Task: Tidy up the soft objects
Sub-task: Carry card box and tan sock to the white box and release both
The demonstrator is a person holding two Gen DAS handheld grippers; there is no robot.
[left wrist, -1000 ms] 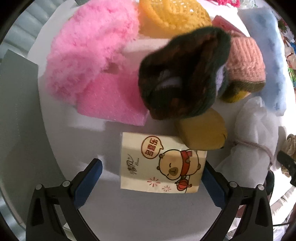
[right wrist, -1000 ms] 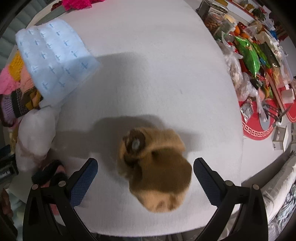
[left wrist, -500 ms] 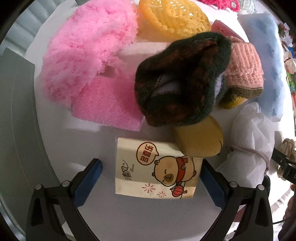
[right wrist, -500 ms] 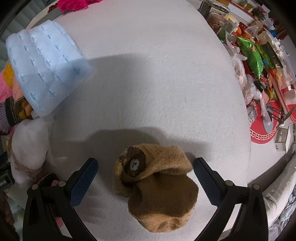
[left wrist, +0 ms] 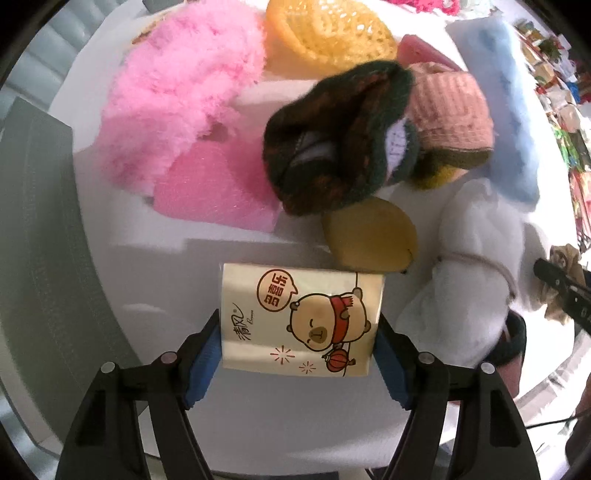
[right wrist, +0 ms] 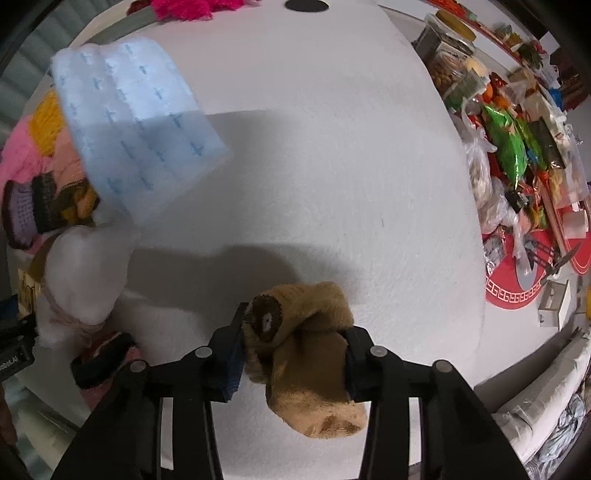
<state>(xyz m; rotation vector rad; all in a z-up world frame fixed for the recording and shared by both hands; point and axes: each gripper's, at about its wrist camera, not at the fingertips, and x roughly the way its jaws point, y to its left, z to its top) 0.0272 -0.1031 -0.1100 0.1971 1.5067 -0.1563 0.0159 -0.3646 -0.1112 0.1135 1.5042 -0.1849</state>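
Observation:
A cream tissue pack printed with a cartoon bear lies on the white table. My left gripper points down over it. Its jaws are closing, and the blue pads touch both short sides of the pack. In the right wrist view a brown plush sock with a dark round patch sits between the closing jaws of my right gripper, squeezed from both sides. Behind the pack lie a dark knit hat, a pink foam sponge and a yellow sponge.
A fluffy pink piece, a yellow mesh piece, a pink knit, a blue quilted pad and a tied white bundle crowd the table's left. Snack bags and a red mat lie off its right edge.
Both grippers stood wide open before and have now closed in, the left onto the tissue pack and the right onto the brown sock. The sock now looks bunched up.

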